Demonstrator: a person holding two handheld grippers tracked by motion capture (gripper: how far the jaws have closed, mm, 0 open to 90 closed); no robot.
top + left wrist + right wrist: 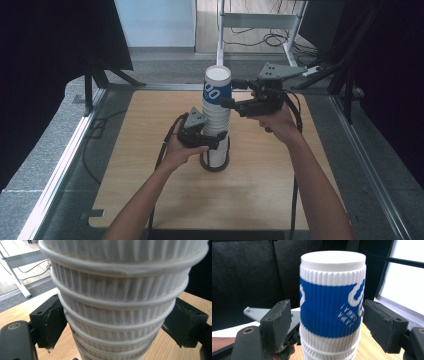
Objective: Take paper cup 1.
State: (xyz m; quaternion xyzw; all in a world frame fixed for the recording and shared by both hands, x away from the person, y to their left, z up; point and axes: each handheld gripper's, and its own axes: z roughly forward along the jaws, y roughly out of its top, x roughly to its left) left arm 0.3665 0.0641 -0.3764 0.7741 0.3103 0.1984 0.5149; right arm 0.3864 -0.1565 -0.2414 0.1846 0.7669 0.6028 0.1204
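Note:
A tall stack of upside-down white ribbed paper cups (pixel 216 127) stands in a black ring holder (pixel 206 163) at the middle of the wooden table (pixel 145 165). The top cup (pixel 217 89) carries a blue band with white print. My left gripper (pixel 212 141) is shut on the lower part of the stack (pixel 120 322), both pads (pixel 53 317) against the ribbed walls. My right gripper (pixel 229 93) reaches in from the right at the height of the blue-banded cup (pixel 332 312). Its jaws stand one on each side of that cup, with a small gap at each pad (pixel 278 322).
Grey floor and metal rails border the table left and right. A white desk frame (pixel 255 21) with cables stands beyond the far edge. Black curtains hang at both sides. Bare wood lies around the holder.

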